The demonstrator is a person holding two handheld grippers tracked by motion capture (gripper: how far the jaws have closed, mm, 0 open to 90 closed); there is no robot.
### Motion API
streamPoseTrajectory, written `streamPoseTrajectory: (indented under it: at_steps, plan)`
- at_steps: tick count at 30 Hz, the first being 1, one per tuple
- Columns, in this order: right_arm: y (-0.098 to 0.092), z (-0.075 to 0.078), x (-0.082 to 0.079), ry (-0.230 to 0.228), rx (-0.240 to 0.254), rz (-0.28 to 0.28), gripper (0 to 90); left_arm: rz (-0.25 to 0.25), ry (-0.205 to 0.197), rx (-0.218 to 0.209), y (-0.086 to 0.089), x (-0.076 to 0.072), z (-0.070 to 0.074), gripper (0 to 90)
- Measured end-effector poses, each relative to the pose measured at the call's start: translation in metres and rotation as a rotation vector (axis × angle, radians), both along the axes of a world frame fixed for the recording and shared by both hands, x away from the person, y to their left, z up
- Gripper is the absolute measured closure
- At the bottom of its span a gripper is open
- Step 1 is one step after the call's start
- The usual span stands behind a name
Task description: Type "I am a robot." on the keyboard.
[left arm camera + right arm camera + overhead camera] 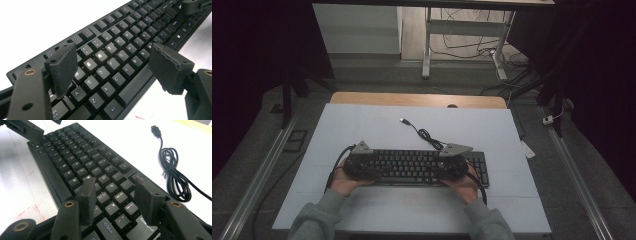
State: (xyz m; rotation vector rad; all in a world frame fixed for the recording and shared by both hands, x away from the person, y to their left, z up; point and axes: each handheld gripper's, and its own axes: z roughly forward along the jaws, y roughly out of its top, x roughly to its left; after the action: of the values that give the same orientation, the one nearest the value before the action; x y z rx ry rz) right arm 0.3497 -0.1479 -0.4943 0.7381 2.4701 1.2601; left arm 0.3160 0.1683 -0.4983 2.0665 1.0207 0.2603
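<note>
White table (362,130): keyboard (412,167) flat; both grippers' jaws open above keys.

A black full-size keyboard (422,167) lies flat and keys-up on the white counter (362,130), directly beneath both claws: its letter end under the left claw (112,66), its Enter and Shift end under the right claw (113,192). Its black cable (175,177) lies loosely coiled beyond the right claw, plug free.
</note>
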Motion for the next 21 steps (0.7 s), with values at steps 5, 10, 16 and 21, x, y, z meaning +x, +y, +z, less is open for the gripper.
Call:
streamPoseTrajectory:
  at_steps: [5, 10, 16, 21]
  plan:
    - [0.002, 0.001, 0.001, 0.007, 0.010, -0.005, 53.5, -0.004, 0.003, 0.003, 0.000, 0.000, 0.000, 22.8]
    - [0.009, 0.002, 0.002, 0.005, 0.013, 0.003, 59.2, -0.006, 0.004, 0.004, -0.001, 0.000, 0.000, 22.6]
    - [0.019, 0.004, 0.006, 0.021, -0.006, 0.027, 80.3, -0.008, 0.007, 0.007, -0.001, 0.001, -0.001, 22.4]
    - [0.030, 0.001, 0.010, 0.036, -0.038, 0.043, 89.5, -0.005, 0.008, 0.004, -0.001, 0.001, -0.001, 22.3]
